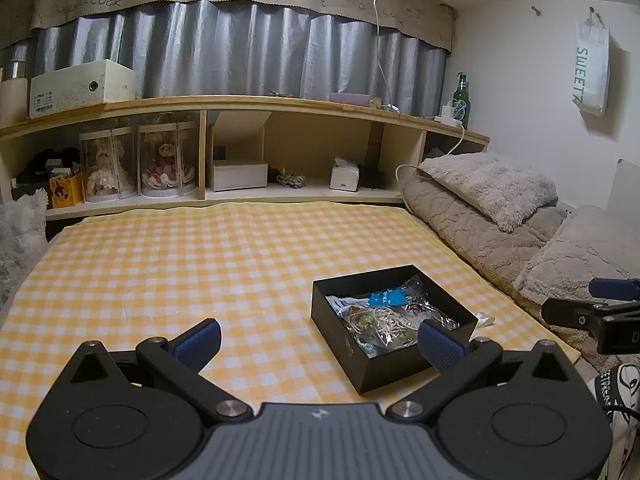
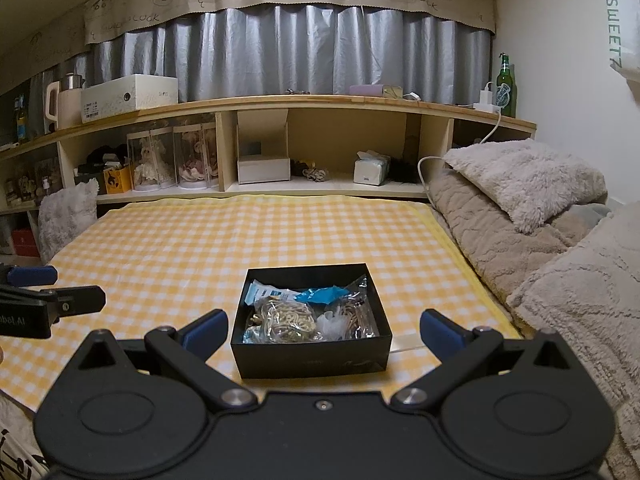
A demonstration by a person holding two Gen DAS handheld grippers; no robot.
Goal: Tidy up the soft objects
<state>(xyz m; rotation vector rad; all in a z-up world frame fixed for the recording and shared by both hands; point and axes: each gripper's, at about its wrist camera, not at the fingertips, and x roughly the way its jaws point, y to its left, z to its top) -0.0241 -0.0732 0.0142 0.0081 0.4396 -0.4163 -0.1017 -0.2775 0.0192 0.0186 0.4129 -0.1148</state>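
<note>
A black square cardboard box (image 2: 312, 354) sits on the yellow checked cloth (image 2: 240, 236), clear plastic packets (image 2: 288, 320) inside it. Grey fluffy pillows (image 2: 528, 180) lie right; a wooden shelf (image 2: 320, 104) stands behind.

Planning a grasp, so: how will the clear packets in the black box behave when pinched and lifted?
The clear packets look like crinkly glossy film, so probably floppy and somewhat slippery. Their loose stringy contents suggest little weight. They overlap inside the black box, so one may drag a neighbour.
</note>
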